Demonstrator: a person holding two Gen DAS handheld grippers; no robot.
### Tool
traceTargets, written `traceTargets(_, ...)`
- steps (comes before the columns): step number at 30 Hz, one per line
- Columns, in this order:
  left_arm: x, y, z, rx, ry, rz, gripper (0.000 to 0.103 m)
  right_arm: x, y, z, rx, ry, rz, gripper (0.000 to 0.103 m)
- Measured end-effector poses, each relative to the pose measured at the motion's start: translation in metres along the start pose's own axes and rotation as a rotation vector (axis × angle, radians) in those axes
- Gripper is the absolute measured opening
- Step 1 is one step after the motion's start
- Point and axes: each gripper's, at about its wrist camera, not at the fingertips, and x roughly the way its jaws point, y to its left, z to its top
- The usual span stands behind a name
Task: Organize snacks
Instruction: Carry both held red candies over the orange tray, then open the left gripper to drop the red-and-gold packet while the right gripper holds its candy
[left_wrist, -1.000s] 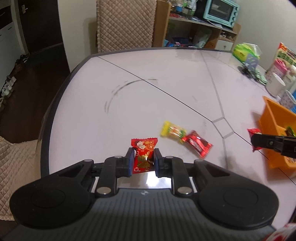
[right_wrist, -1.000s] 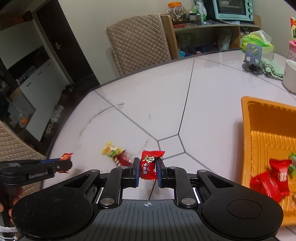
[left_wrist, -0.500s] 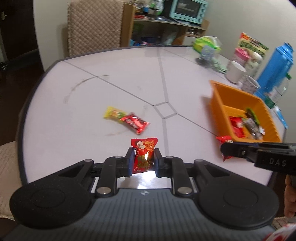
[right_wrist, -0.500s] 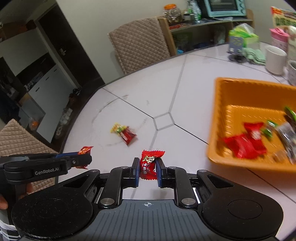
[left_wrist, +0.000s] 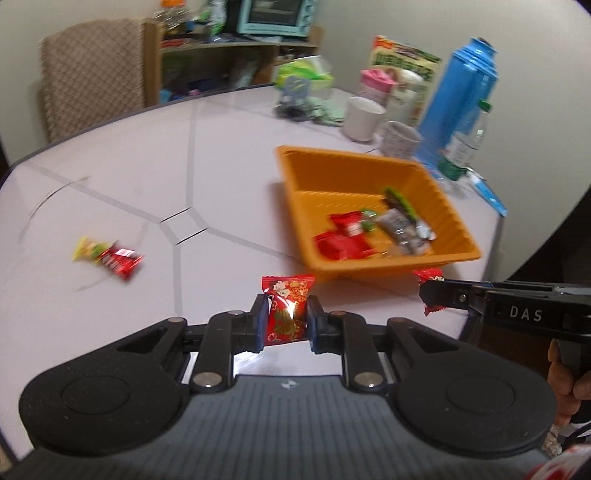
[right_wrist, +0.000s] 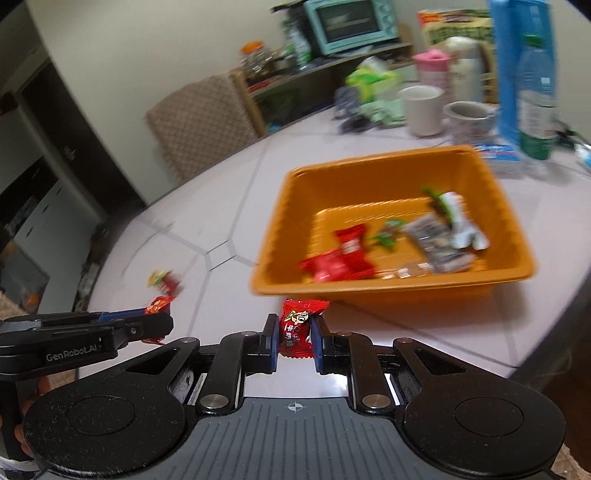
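My left gripper (left_wrist: 286, 312) is shut on a red candy packet with gold print (left_wrist: 287, 306), held above the table short of the orange tray (left_wrist: 295, 192). My right gripper (right_wrist: 294, 332) is shut on a red snack packet with a cartoon face (right_wrist: 297, 325), just before the tray's near wall (right_wrist: 369, 286). The tray holds red packets (right_wrist: 340, 256) and several grey and green wrappers. The right gripper's tip (left_wrist: 430, 291) shows at the right in the left wrist view; the left gripper's tip (right_wrist: 159, 314) shows at the left in the right wrist view. A yellow candy (left_wrist: 88, 248) and a red candy (left_wrist: 120, 260) lie on the table at the left.
Behind the tray stand a blue thermos (left_wrist: 461, 99), a water bottle (right_wrist: 535, 103), two white mugs (left_wrist: 364, 118), a pink container (left_wrist: 376, 83) and a tissue pack (left_wrist: 303, 72). A quilted chair (left_wrist: 92, 85) and a shelf with a teal oven (left_wrist: 277, 16) are beyond the table's far edge.
Both grippers have swung to the right with their packets, from the loose candies toward the orange tray, which now fills the middle of both views. Neither grip has changed.
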Motion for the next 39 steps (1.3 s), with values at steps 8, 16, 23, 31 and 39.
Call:
traceTargets(8, 0.018, -0.048, 0.029, 0.065, -0.033, -0.049, 0.019, -0.023, -0.039, 0.026, 0.044, -0.081, -0.054, 0.018)
traceTargets(16, 0.047, -0.07, 0.062, 0.078, -0.054, -0.05, 0.019, -0.016, -0.066, 0.054, 0.05, -0.107, -0.06, 0.019)
traceTargets(23, 0.081, -0.068, 0.093, 0.066, -0.043, -0.012, 0.019, 0.018, -0.081, 0.079, 0.069, -0.08, -0.027, 0.019)
traceTargets(31, 0.124, -0.065, 0.118, 0.046, -0.005, 0.031, 0.019, 0.059, -0.09, 0.105, 0.079, -0.064, 0.001, 0.019)
traceTargets(39, 0.158, -0.064, 0.133, 0.058, 0.023, 0.055, 0.019, 0.085, -0.101, 0.121, 0.098, -0.05, -0.009, 0.019)
